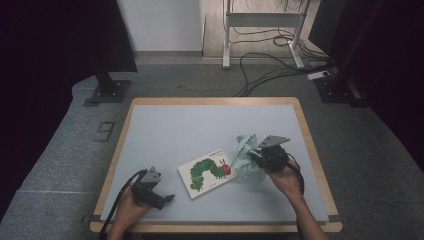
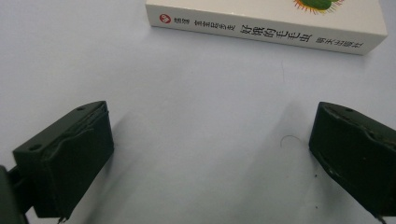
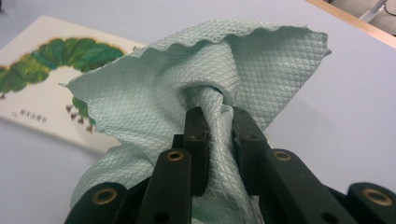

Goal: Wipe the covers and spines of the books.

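A person is working at a grey-topped counter [image 1: 165, 125] with a wooden rim, holding a gripper in each hand. A picture book [image 1: 207, 173] with a green caterpillar on its white cover is lying flat near the middle of the counter, toward the person's side and turned at an angle.

The right gripper [image 1: 256, 156] is sitting just right of the book, and its jaws are pinching a pale green cloth [image 1: 244, 155]. In the right gripper view the right gripper [image 3: 219, 135] is squeezing a twisted bunch of the cloth [image 3: 219, 70] between its jaws, with the waffle-textured fabric fanning out above and hanging down below the pinch. The book [image 3: 42, 88] is lying behind the cloth at the left of that view. In the high view the cloth is bunching up beside the book's right edge, and I cannot tell whether the two are touching.

The left gripper [image 1: 167, 198] is resting low over the counter, left of the book and a little nearer the person. In the left gripper view the left gripper [image 2: 210, 140] is holding its jaws wide apart with nothing between them but bare counter surface [image 2: 196, 116]. The book's spine [image 2: 261, 32], printed with a red logo and characters, is lying ahead of those jaws, apart from them.
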